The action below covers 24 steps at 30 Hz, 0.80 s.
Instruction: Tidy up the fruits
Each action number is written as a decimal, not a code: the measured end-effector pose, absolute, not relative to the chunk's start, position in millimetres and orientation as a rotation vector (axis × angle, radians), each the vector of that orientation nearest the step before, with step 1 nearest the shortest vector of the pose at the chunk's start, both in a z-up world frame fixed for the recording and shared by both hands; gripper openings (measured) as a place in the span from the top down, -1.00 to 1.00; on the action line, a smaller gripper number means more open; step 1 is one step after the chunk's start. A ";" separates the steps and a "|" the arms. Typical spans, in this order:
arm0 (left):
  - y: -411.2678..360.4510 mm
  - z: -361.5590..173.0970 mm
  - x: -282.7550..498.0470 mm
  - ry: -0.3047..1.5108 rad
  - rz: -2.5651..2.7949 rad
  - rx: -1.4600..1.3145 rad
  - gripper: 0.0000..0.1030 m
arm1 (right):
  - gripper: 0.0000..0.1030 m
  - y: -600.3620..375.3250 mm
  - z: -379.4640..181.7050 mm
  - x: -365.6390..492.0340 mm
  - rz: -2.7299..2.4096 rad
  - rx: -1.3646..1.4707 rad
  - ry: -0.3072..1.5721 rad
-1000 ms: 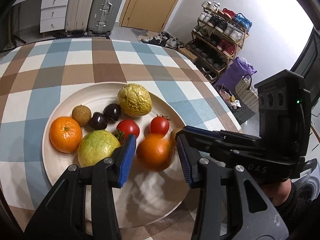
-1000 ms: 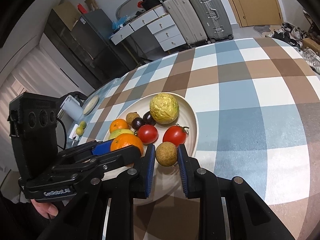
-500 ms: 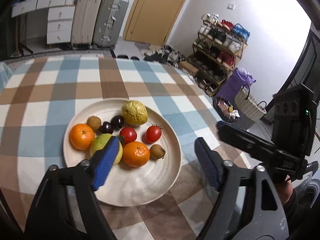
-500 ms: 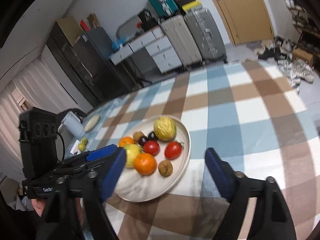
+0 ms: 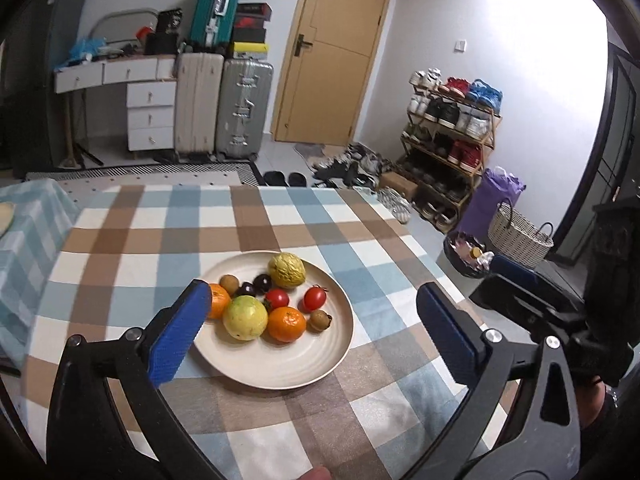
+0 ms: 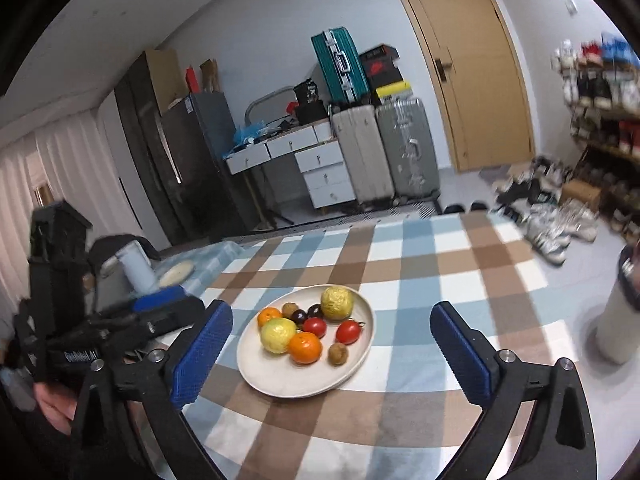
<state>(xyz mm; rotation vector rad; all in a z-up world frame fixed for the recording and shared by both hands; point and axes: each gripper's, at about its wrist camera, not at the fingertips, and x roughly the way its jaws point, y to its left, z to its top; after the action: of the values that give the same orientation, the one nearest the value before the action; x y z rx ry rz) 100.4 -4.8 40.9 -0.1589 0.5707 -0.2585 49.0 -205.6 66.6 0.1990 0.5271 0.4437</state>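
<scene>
Both my left gripper [image 5: 310, 326] and right gripper [image 6: 330, 350] are spread wide and hold nothing, so a bump could roll fruit off the plate [image 5: 280, 368] ahead.

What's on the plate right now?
The plate holds two oranges, a yellow-green fruit, two tomatoes, two dark fruits, two brown fruits and a wrinkled yellow one. Anything behind them is hidden.

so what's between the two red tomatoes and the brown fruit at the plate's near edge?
Only the orange sits near that gap, beside the brown fruit; below the tomatoes it's bare plate. Right wrist view shows it.
</scene>
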 end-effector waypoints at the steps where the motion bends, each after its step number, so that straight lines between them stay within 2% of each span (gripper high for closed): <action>1: -3.4 45.1 94.4 0.554 -0.241 -0.159 -0.98 | -0.97 -205.2 69.2 44.3 0.439 0.187 0.516; 8: 5.5 59.5 59.1 0.455 -0.203 -0.156 -0.98 | -1.00 -205.3 92.5 7.9 0.429 0.175 0.364; 14: 16.6 51.0 36.8 0.354 -0.112 -0.128 -0.98 | -1.00 -197.1 89.9 -12.9 0.423 0.131 0.234; 19: 31.7 31.8 31.9 0.353 -0.052 -0.142 -0.98 | -1.00 -187.3 80.4 -22.8 0.410 0.080 0.156; 24: 38.4 14.7 32.4 0.376 -0.034 -0.128 -0.98 | -1.00 -182.8 68.7 -22.1 0.392 0.058 0.163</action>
<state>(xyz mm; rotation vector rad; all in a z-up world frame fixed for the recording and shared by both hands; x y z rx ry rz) 32.4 38.4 14.7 -0.1277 0.3756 -0.0344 -22.1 -182.8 68.7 0.0577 0.1628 0.3922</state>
